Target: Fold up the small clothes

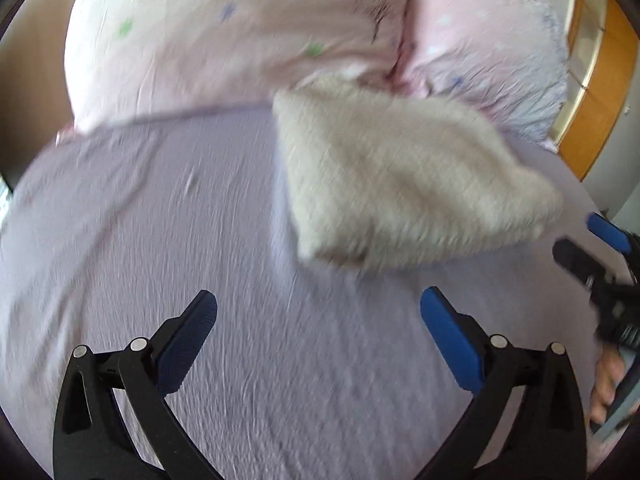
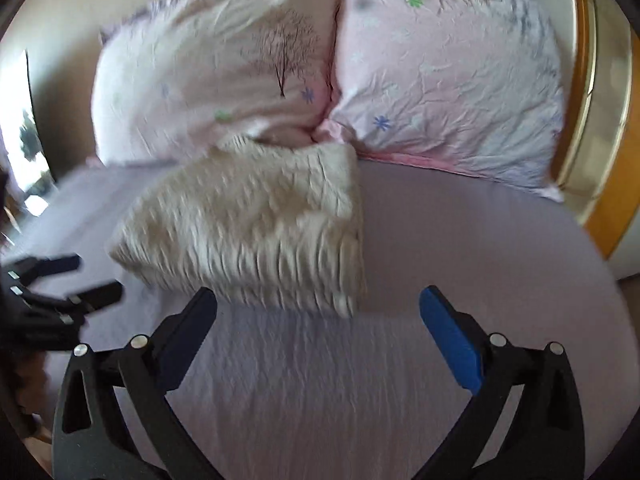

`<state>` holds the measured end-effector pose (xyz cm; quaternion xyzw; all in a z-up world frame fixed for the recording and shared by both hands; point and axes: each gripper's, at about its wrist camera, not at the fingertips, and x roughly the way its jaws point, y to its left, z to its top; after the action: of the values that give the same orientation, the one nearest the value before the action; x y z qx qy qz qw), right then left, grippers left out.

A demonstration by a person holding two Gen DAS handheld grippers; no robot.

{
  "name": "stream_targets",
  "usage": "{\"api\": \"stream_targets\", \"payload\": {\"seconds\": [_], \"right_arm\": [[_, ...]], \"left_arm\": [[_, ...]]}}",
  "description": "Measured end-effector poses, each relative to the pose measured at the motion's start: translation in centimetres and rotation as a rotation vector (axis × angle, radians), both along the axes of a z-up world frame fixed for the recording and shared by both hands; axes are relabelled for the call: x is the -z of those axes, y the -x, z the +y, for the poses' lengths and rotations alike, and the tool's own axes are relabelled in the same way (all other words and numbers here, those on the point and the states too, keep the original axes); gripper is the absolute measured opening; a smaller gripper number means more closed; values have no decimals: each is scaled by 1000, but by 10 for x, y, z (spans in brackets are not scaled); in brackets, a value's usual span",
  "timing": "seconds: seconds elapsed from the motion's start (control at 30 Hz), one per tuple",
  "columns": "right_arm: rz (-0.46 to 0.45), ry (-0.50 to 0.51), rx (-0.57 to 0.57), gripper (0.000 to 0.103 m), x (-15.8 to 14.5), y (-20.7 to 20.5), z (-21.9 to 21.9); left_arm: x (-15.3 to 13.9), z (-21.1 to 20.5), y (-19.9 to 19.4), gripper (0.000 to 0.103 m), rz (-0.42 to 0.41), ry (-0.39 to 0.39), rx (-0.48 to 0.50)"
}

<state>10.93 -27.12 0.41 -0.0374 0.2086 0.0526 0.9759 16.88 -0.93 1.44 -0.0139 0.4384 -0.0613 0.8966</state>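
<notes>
A cream knitted garment [image 1: 404, 180] lies folded into a thick rectangle on the lilac bed sheet [image 1: 200, 240], close to the pillows. It also shows in the right wrist view [image 2: 256, 224]. My left gripper [image 1: 318, 312] is open and empty, above the sheet just short of the garment's near edge. My right gripper [image 2: 318, 308] is open and empty, its left finger close to the garment's near edge. The right gripper shows at the right edge of the left wrist view [image 1: 592, 240], and the left gripper at the left edge of the right wrist view [image 2: 80, 276].
Two pink patterned pillows [image 2: 224, 68] [image 2: 452, 80] lean at the head of the bed behind the garment. A wooden frame with a brass rail [image 2: 592, 92] stands at the right. A bright window [image 2: 24, 132] is at the far left.
</notes>
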Motion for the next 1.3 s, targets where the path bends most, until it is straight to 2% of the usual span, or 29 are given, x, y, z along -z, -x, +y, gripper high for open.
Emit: {"api": "stream_targets", "payload": {"seconds": [0.13,0.23,0.4,0.5,0.63,0.7,1.3], "right_arm": [[103,0,-36,101,26,-7,10],[90,7,11,101,25,-6,11],[147,36,4,101,28,-18,19],[200,68,38,101,32,-22,23],[243,9,14,101,31,-30,15],[281,-54,-8,101,31,-37,5],[280,-46,-6,101,29,-38,5]], "left_arm": [[11,-1,3,102,11,-44,-8],[15,-3,3,102,13,-72,-18],[17,-4,5,102,14,-106,-32],[17,-5,5,102,15,-102,-32],[17,-6,3,102,15,-105,-32],[17,-6,3,102,15,-105,-32],[18,-5,3,102,15,-104,-32]]}}
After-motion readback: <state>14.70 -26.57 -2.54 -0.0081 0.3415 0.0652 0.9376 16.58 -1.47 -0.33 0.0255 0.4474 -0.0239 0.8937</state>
